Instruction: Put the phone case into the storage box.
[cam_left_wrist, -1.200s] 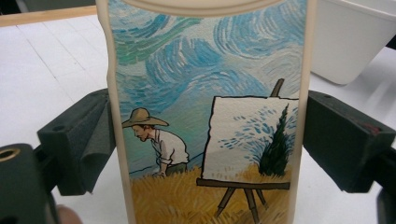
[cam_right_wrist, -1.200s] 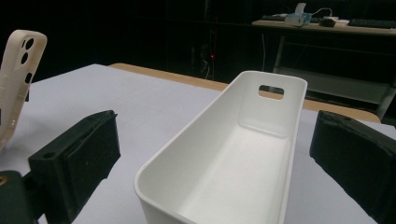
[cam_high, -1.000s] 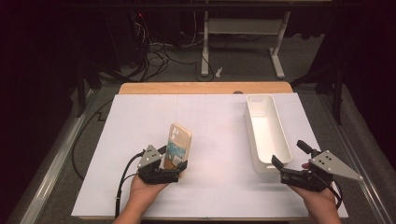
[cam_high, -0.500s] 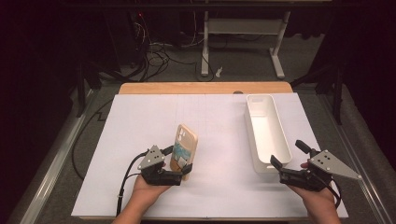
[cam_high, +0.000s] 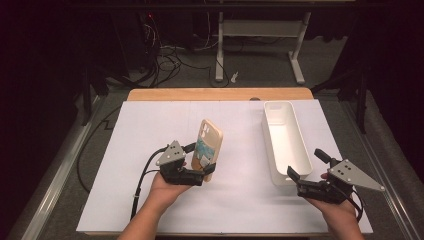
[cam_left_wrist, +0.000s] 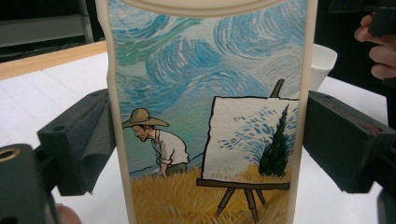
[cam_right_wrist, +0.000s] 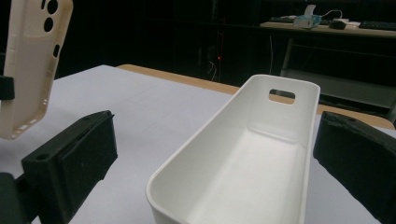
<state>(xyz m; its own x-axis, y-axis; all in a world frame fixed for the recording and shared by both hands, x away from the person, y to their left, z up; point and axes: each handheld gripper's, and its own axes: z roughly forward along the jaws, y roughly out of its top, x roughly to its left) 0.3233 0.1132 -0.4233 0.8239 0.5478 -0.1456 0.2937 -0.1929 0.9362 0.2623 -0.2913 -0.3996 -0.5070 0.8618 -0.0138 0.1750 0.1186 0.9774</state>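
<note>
Phone case (cam_high: 209, 149) upright above the white table cover (cam_high: 150, 130), left of centre, well apart from the bin. Left gripper (cam_high: 204, 172) clamps it by the lower long edges; in the left gripper view both black pads press the cream rim, so the jaws are closed on the case (cam_left_wrist: 205, 116). Held low, likely to leave the upper part free for the other hand or for a drop into the bin.

Case: cream, soft-looking rim, rounded corners, camera cut-outs near the top (cam_right_wrist: 32, 65). Printed back shows swirled blue sky, a figure in a straw hat, an easel, yellow field. Surface looks matte.

Bin (cam_high: 286, 140): long, narrow, white plastic, smooth glossy walls, rounded corners, slot handle in the far end wall (cam_right_wrist: 280, 95). Empty.

Right gripper (cam_high: 307, 170) sits at the bin's near end, jaws spread wide to either side of it, gripping nothing. Probably there to steady the bin; a guess.

Wooden table edge (cam_high: 220, 94) beyond the cover.
</note>
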